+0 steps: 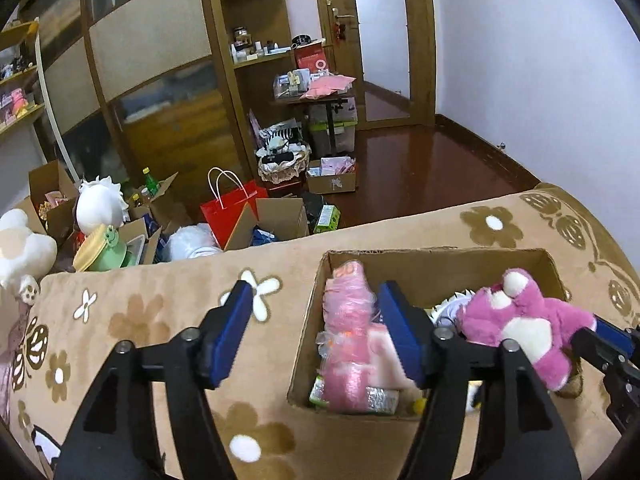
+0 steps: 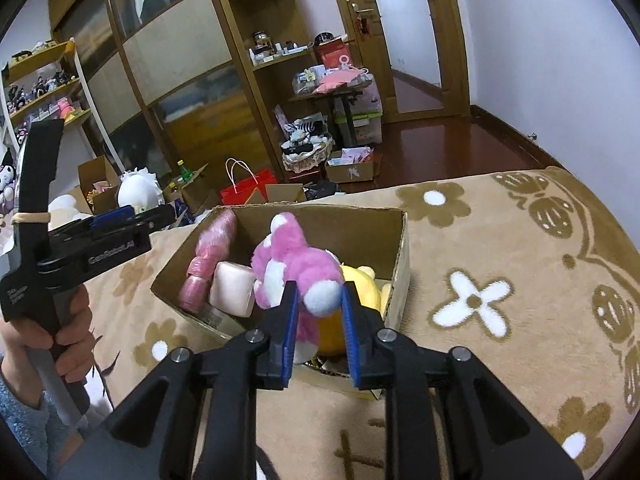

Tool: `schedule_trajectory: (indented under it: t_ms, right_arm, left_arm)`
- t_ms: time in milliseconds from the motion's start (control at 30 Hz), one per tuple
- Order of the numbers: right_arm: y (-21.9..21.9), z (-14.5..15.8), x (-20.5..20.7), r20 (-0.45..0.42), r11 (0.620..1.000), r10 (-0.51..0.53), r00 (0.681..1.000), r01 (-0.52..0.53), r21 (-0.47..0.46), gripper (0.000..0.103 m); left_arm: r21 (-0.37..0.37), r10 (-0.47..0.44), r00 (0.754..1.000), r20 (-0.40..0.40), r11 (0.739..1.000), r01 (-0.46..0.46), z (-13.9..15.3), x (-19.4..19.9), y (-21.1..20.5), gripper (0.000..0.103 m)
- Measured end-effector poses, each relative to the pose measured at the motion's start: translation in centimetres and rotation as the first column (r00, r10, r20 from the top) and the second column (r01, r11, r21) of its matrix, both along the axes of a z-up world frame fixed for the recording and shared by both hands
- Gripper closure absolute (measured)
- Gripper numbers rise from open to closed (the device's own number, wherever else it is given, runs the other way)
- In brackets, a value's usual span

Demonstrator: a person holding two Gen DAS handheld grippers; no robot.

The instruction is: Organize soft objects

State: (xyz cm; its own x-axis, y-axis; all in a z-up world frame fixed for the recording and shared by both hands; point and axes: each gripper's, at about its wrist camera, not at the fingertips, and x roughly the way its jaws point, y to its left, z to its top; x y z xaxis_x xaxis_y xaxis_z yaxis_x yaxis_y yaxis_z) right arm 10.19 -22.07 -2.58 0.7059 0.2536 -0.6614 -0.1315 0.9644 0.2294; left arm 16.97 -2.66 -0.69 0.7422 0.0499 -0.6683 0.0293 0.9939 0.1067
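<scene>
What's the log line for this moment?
right hand-held gripper: shut on pink plush bear | over cardboard box | left hand-held gripper: open

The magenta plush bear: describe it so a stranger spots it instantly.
On the flowered beige blanket stands an open cardboard box. The plush bear hangs over it in the right hand-held gripper: the only magenta toy, white-patched, beside a yellow plush.
</scene>
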Motion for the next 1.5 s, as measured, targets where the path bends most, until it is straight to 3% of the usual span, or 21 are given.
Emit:
schedule_trajectory:
  t_ms: [67,133,200,267,333,467,667,867,1000,1500]
  right_arm:
    - [0.0,0.4,-0.5,0.008,1.0,-0.007,1.0,0.007,-0.003,0.076]
    - [-0.1,0.9,-1.0,0.02,1.0,-0.016,1.0,0.017,-0.002,0.056]
    - [-0.3,1.7,-1.7,0.043,1.0,-0.027,0.999,0.027,-0.002,0.05]
    - [-0.3,2.4,-2.4,0.061,0.999,-0.04,0.997,0.041,-0.012,0.038]
    - [-0.3,3.2,-3.1,0.078,0.998,-0.055,0.995,0.057,-0.022,0.019]
    - [-0.3,5.0,-5.1,0.126,0.996,-0.077,0.989,0.083,-0.037,0.0]
    - [-0.5,7.1,-8.1,0.158,0.994,-0.104,0.982,0.11,-0.028,0.0]
    - [-0.7,8.4,-10.7,0.187,0.989,-0.136,0.973,0.144,-0.026,0.0]
    - [-0.8,9.0,-12.3,0.205,0.986,-0.152,0.967,0.163,-0.037,0.0]
    - [-1.0,8.0,-15.2,0.217,0.977,-0.183,0.959,0.202,-0.066,0.0]
  left_arm:
    - [-0.006,0.007,1.0,-0.005,1.0,-0.007,0.3,-0.7,0.4,0.03]
    - [-0.008,0.015,1.0,-0.003,1.0,-0.015,0.8,-1.5,0.9,0.026]
    - [-0.009,0.019,1.0,0.006,1.0,-0.019,1.5,-2.5,1.4,0.023]
    - [-0.011,0.019,1.0,0.019,1.0,-0.019,2.2,-3.6,1.7,0.019]
    - [-0.01,0.015,0.999,0.034,1.0,-0.015,3.0,-4.7,1.8,0.017]
    - [-0.014,-0.006,0.997,0.079,1.0,0.007,4.9,-7.5,1.9,0.008]
    - [-0.025,-0.056,0.992,0.116,0.998,0.059,6.6,-11.5,1.8,0.005]
    - [-0.055,-0.052,0.986,0.16,0.997,0.061,7.8,-15.1,2.3,0.001]
    - [-0.034,-0.055,0.981,0.188,0.997,0.062,8.4,-16.9,2.3,0.001]
    - [-0.022,-0.051,0.982,0.18,0.998,0.056,6.3,-18.2,2.8,0.001]
